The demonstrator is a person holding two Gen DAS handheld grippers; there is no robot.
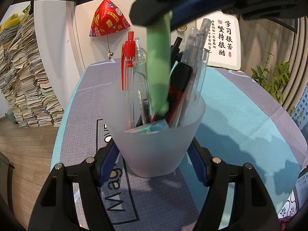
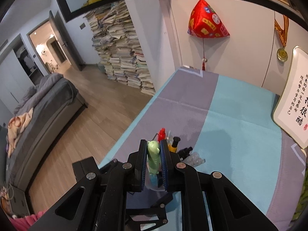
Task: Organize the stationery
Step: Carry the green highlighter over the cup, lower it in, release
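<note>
- The left gripper (image 1: pixel 154 150) has its two blue-padded fingers (image 1: pixel 108 161) pressed against opposite sides of a frosted translucent cup (image 1: pixel 154 146), clamping its lower half. The cup stands upright on the tablecloth (image 1: pixel 240 115), at the centre of the left wrist view.
- The right gripper (image 2: pixel 154 163) is nearly closed, its blue pads gripping a light green pen (image 2: pixel 153 157) between them. In the left wrist view this gripper comes in from 12 o'clock, above the cup.
- The green pen (image 1: pixel 158 73) has its long axis close to vertical, tilted slightly. Its upper end sits in the right gripper and its lower end points down inside the cup's mouth, among the other pens.
- Inside the cup, pens stand upright and lean on the rim: a clear pen with a red clip and cap (image 1: pixel 128 61) at about 10 o'clock of the opening, a clear pen (image 1: pixel 139 71) just beside it, a black-and-red marker (image 1: pixel 179 88) right of the green pen, and several clear pens (image 1: pixel 198 57) leaning toward 1 o'clock.
- A teal item (image 1: pixel 157 126) lies low in the cup near its front rim; what it is cannot be told.
- The tablecloth has grey and turquoise panels with printed lettering.
- Beyond the table, a red pyramid-shaped hanging ornament (image 1: pixel 107 21) is at 11 o'clock, a framed calligraphy sign (image 1: pixel 224 40) at 1 o'clock, and a tall stack of books (image 1: pixel 25 77) at 9 o'clock.
</note>
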